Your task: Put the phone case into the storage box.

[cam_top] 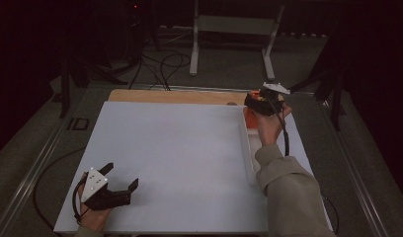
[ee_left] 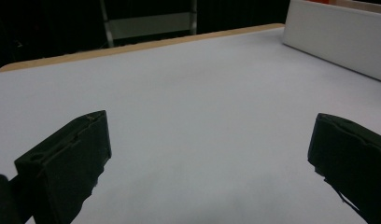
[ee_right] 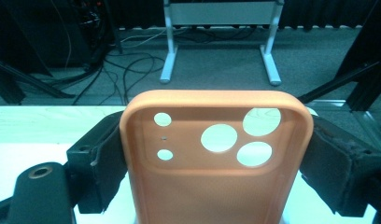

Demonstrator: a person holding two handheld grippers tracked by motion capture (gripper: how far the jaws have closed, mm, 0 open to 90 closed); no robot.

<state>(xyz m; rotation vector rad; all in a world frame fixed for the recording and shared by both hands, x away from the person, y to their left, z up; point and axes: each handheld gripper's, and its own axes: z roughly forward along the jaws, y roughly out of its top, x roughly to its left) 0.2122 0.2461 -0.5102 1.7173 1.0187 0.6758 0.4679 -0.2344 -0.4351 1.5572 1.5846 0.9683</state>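
Gripping an orange phone case (ee_right: pixel 216 163), right gripper (cam_top: pixel 261 102) is raised over the white tray (cam_top: pixel 250 153); left gripper (cam_top: pixel 121 185), jaws apart, rests well left of it.

Left gripper (cam_top: pixel 121 181) gapes; right gripper (cam_top: pixel 255 102) clamped (raised).

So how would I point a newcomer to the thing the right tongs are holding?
Start at the white table and go to its far right corner, where a long white tray lies along the edge. Above the tray's far end, the right tongs are shut on an orange phone case. It is the one orange thing there, with round camera holes near its top.
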